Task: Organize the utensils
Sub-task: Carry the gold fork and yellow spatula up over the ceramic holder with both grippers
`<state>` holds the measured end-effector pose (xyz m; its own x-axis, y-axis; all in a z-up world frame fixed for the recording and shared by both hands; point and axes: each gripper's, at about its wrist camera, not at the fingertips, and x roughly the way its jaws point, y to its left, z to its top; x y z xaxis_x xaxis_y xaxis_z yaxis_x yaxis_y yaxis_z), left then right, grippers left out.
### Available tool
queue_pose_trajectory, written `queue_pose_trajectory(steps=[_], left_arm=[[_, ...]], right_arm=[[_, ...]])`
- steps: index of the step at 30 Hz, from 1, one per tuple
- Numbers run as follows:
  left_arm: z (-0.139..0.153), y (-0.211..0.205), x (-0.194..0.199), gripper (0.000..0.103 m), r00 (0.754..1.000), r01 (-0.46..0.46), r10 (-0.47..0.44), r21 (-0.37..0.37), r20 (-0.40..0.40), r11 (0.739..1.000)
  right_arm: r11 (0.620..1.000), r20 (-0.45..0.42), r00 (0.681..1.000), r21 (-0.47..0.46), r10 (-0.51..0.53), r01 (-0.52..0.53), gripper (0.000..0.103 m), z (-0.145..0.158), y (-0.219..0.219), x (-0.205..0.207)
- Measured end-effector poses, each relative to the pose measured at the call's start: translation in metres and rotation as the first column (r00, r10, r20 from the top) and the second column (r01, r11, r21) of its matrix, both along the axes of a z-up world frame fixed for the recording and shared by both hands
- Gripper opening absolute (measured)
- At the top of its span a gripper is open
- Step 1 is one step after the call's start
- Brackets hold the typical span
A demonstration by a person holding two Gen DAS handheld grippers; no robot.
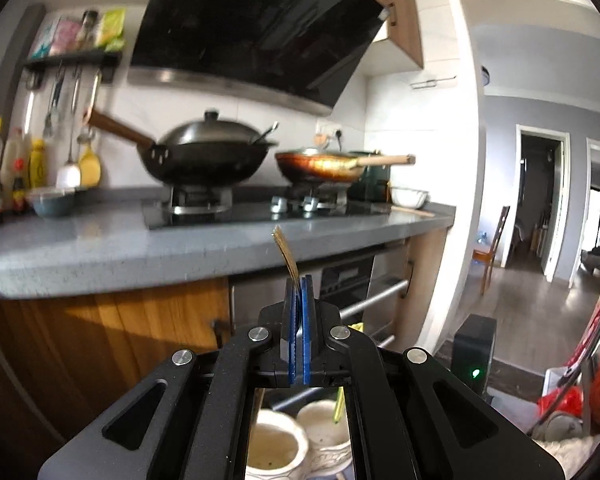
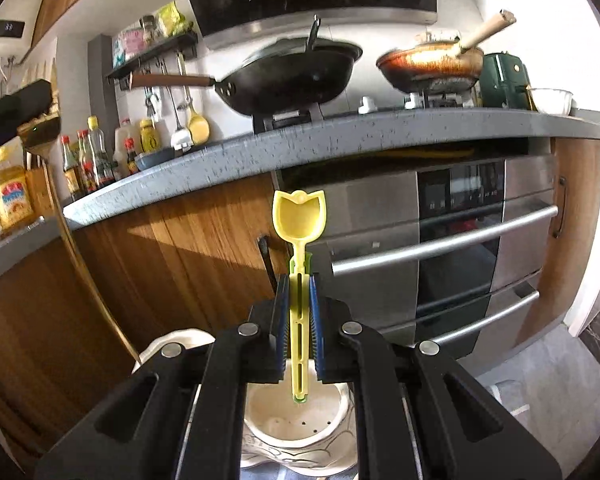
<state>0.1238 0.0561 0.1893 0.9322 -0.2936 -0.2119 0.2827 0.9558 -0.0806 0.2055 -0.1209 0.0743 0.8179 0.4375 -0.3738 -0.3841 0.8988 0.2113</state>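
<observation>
Right wrist: tulip-shaped yellow plastic spoon (image 2: 299, 216)

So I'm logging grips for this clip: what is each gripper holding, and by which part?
The right gripper is shut on the yellow spoon, gripped along its handle, bowl up. The left gripper pinches a thin wooden utensil near one end; its type is unclear.

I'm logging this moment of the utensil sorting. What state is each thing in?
Left gripper: jaws shut on a thin golden utensil.
Golden utensil: held, pointing up and forward.
Right gripper: jaws shut on the yellow spoon.
Yellow spoon: held by its handle, bowl up.
White ceramic holder: below the right gripper, compartment empty.
Black wok: on the hob, lidded.
Copper pan: on the hob, uncovered.
</observation>
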Motion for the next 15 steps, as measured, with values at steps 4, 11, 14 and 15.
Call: queue_pose_trajectory(steps=[4, 11, 14, 15], left_arm=[[-0.033, 0.013, 0.020, 0.003, 0.996, 0.015, -0.021, -0.072, -0.087, 0.997], [-0.066, 0.012, 0.030, 0.003, 0.983, 0.031, -0.041, -0.059, -0.178, 0.998], [-0.079, 0.013, 0.033, 0.003, 0.973, 0.033, -0.046, -0.061, -0.228, 0.998], [-0.084, 0.014, 0.034, 0.003, 0.969, 0.032, -0.046, -0.062, -0.244, 0.998]], right_arm=[[0.999, -0.036, 0.999, -0.040, 0.014, -0.016, 0.010, -0.020, 0.002, 0.004], [0.993, -0.114, 0.991, -0.084, 0.073, -0.083, 0.010, -0.037, 0.006, 0.005], [0.992, -0.166, 0.982, -0.072, 0.094, -0.107, 0.010, -0.043, 0.008, 0.007], [0.991, -0.174, 0.980, -0.073, 0.094, -0.109, 0.010, -0.046, 0.010, 0.007]])
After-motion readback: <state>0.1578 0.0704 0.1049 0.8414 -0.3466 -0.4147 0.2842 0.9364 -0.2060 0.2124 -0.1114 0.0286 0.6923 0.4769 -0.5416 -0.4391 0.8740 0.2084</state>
